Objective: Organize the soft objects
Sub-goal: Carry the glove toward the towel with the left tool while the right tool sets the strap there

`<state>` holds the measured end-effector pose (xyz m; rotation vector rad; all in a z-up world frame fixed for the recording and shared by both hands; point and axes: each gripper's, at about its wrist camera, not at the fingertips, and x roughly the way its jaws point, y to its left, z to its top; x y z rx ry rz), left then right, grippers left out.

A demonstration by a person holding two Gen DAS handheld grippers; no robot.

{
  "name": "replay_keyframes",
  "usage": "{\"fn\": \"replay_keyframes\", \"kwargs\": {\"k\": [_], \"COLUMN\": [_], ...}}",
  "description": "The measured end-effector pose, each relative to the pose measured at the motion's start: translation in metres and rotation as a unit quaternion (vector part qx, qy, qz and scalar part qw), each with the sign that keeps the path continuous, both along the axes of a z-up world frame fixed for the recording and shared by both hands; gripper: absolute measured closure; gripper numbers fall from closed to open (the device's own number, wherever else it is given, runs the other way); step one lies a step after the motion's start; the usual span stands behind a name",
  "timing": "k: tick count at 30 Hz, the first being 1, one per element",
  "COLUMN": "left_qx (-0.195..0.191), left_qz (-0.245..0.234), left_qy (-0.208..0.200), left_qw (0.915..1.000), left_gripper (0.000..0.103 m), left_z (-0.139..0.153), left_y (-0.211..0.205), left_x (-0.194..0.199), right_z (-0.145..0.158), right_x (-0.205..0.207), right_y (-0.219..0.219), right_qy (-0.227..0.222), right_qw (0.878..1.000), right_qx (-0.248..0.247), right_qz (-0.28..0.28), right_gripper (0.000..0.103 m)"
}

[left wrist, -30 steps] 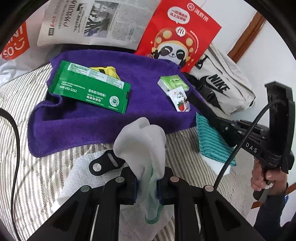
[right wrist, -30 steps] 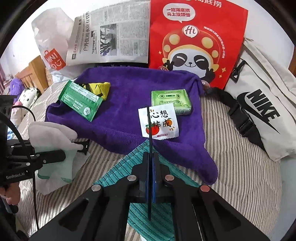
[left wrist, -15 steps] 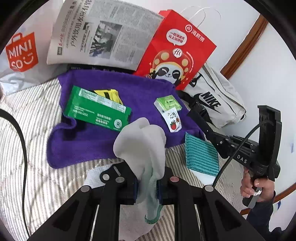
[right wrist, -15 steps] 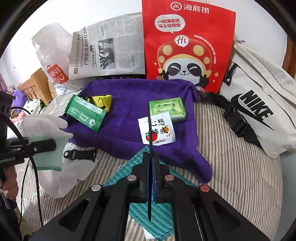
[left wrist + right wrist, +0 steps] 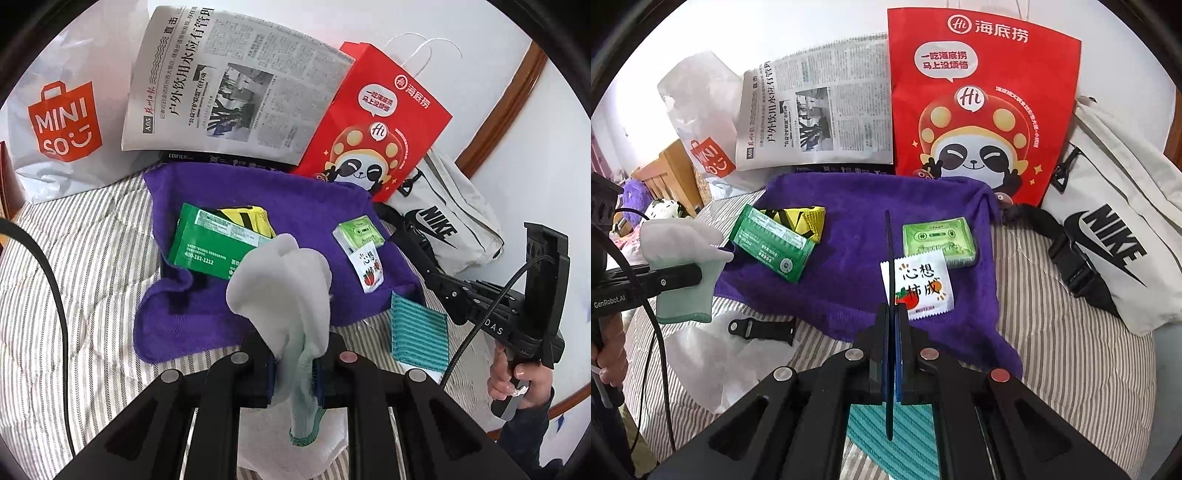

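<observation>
A pale grey sock with a mint-green cuff (image 5: 284,280) hangs in my left gripper (image 5: 293,365), which is shut on it above the striped bed. In the right wrist view the same sock (image 5: 679,240) shows at the far left. My right gripper (image 5: 892,332) is shut on a thin dark strip (image 5: 888,251) seen edge-on, held over the near edge of a purple towel (image 5: 857,280). A teal ribbed cloth (image 5: 871,424) lies on the bed under the right gripper. On the towel lie a green packet (image 5: 772,243), a yellow-black item (image 5: 805,218), a green tissue pack (image 5: 938,236) and a white sachet (image 5: 923,288).
A red panda bag (image 5: 979,110), a newspaper (image 5: 820,110) and a white Miniso bag (image 5: 62,122) stand along the back wall. A white Nike bag (image 5: 1108,229) lies at the right. White cloth (image 5: 698,350) with a black strap (image 5: 761,328) lies on the bed at the left.
Both grippers have risen from the bed. The left one has lifted the sock higher, so more of the back wall and bags shows. Neither grip has changed.
</observation>
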<state>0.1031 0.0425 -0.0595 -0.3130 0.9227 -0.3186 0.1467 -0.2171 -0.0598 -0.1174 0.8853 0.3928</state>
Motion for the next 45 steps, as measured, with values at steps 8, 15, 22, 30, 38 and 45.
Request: {"fn": "replay_keyframes", "kwargs": {"k": [8,15,22,30,38,45], "left_qx": [0.004,-0.007,0.016,0.023,0.031,0.051], "left_qz": [-0.003,-0.006,-0.023,-0.038,-0.054,-0.047], "left_qy": [-0.003,-0.002,-0.008,-0.022,-0.025,-0.026], "left_qw": [1.0000,1.0000,0.9996,0.9988,0.9978,0.9973], "left_gripper": [0.088,0.088,0.088,0.088,0.088,0.088], "left_z": [0.002,0.002,0.008,0.014,0.009,-0.004], "left_y": [0.001,-0.001,-0.012,-0.016,-0.024,-0.022], "left_x": [0.018,0.040,0.067,0.106,0.122,0.126], "right_z": [-0.002,-0.002,0.006,0.002,-0.005,-0.022], "right_x": [0.022,0.048,0.073,0.106,0.119,0.123], "right_y": [0.011,0.028,0.043,0.048,0.047,0.059], "right_qy": [0.006,0.008,0.000,0.001,0.005,0.029], "right_qw": [1.000,1.000,1.000,1.000,1.000,1.000], "right_qx": [0.005,0.013,0.014,0.003,0.003,0.001], "right_qz": [0.001,0.000,0.004,-0.006,-0.007,0.008], "right_gripper": [0.100,0.100,0.100,0.100,0.100,0.100]}}
